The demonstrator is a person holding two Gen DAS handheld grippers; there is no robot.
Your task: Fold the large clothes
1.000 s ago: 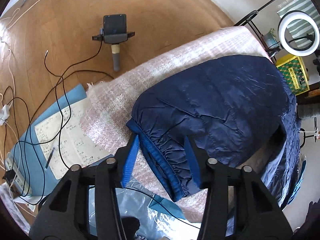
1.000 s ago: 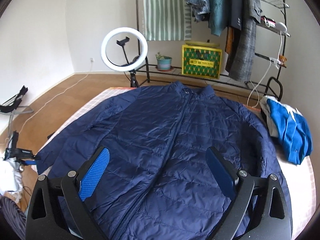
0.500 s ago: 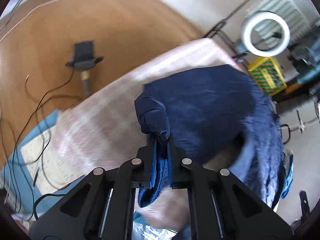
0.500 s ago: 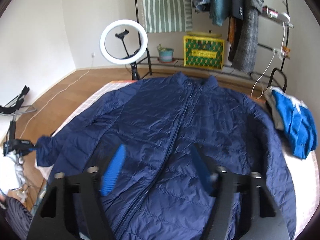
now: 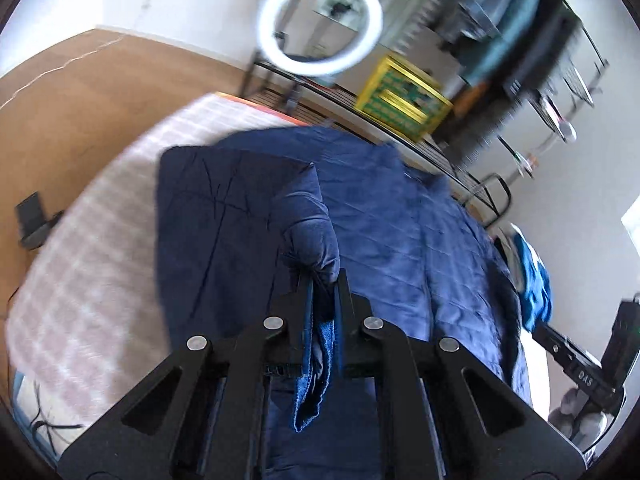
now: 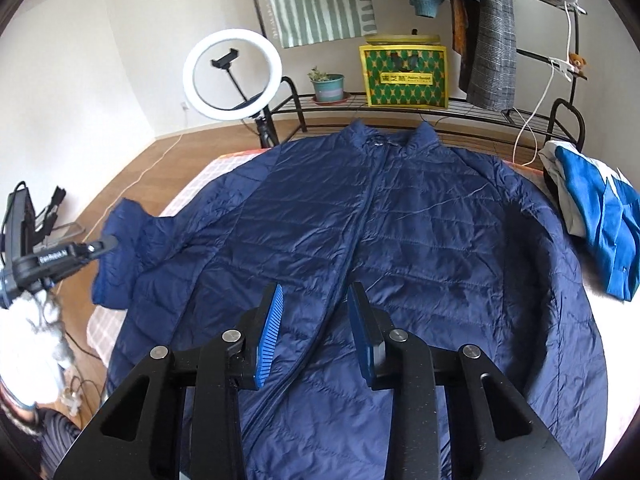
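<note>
1. Left wrist view: the left gripper [image 5: 323, 280] is clenched on the cuff of the jacket's sleeve [image 5: 310, 220], lifted at the frame's centre above the jacket [image 5: 400, 240]. The fold looks barely begun: one sleeve is raised, nothing laid over yet.
2. Same view, blurred: a checked blanket [image 5: 92, 264] covers the bed at left; wooden floor and a ring light [image 5: 320, 24] sit at the top.
3. Right wrist view: the right gripper [image 6: 316, 332] hangs released, grasping nothing, over the zipped front, bottom centre. The jacket lies flat, the other sleeve untouched.
4. Same view: a blue garment [image 6: 600, 224] lies at right; a clothes rack [image 6: 480, 20] and a yellow box [image 6: 404, 76] fill the top.
</note>
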